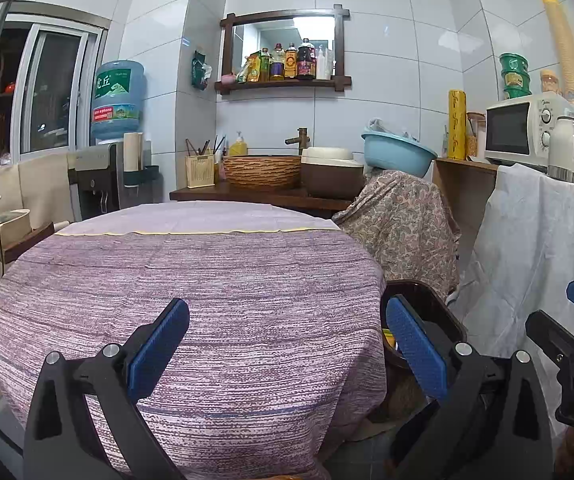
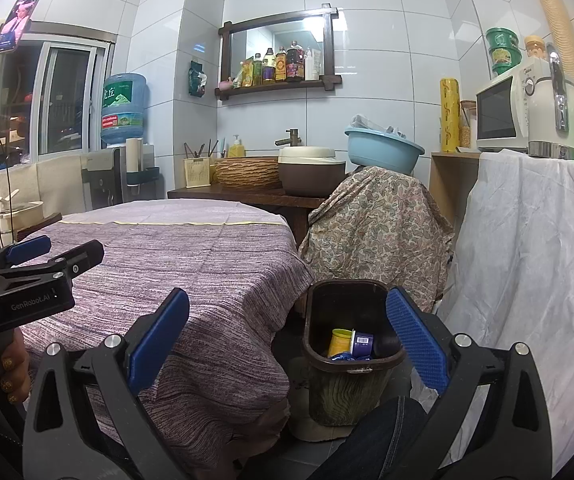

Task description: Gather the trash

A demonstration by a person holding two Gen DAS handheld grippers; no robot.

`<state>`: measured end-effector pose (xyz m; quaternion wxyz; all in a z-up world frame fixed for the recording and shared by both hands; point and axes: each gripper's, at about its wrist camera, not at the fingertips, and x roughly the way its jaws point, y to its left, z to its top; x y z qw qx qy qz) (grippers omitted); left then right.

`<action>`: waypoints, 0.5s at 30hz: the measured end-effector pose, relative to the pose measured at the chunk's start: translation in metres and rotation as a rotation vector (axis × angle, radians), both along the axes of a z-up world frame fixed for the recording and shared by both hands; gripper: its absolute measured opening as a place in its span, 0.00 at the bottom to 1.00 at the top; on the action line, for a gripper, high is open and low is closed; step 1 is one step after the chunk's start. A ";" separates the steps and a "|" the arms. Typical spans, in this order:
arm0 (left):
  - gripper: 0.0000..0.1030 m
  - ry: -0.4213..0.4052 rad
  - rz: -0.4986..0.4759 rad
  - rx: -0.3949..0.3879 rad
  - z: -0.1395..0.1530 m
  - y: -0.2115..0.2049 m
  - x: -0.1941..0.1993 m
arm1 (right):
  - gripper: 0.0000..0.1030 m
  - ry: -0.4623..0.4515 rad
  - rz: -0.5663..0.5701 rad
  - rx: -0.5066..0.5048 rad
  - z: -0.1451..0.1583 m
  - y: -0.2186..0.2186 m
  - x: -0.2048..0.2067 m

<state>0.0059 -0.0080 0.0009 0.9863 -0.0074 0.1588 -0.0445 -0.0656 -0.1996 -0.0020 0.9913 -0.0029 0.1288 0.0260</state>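
A dark brown trash bin (image 2: pixel 343 392) stands on the floor beside the round table (image 2: pixel 187 256). Inside it lie a yellow cup (image 2: pixel 341 342), a blue-and-white cup (image 2: pixel 363 342) and a dark item I cannot make out. My right gripper (image 2: pixel 287 340) is open and empty, above the bin's near left rim. My left gripper (image 1: pixel 287 344) is open and empty over the purple tablecloth (image 1: pixel 207 280). In the left wrist view the bin (image 1: pixel 439 300) is partly hidden behind my right finger. No trash shows on the table.
A chair draped in paisley cloth (image 2: pixel 375 224) stands behind the bin, and a white sheet (image 2: pixel 527 260) hangs at the right. A person's knee in jeans (image 2: pixel 379 432) is in front of the bin. A sink counter (image 1: pixel 263 194) lies beyond the table.
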 end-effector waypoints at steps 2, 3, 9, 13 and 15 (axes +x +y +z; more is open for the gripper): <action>0.95 0.002 -0.002 0.002 -0.001 0.000 0.000 | 0.95 0.000 0.000 0.001 0.000 0.000 0.000; 0.95 0.004 -0.003 0.002 -0.002 0.000 0.000 | 0.95 0.000 0.000 0.000 0.000 0.000 0.000; 0.95 0.006 -0.005 0.001 -0.003 0.000 0.000 | 0.95 0.000 -0.001 0.000 0.000 0.000 -0.001; 0.95 0.008 -0.006 0.002 -0.003 0.000 0.000 | 0.95 0.003 0.001 0.002 -0.002 0.000 -0.001; 0.95 0.007 -0.006 0.002 -0.002 0.000 0.000 | 0.95 0.004 0.003 0.002 -0.003 -0.001 0.000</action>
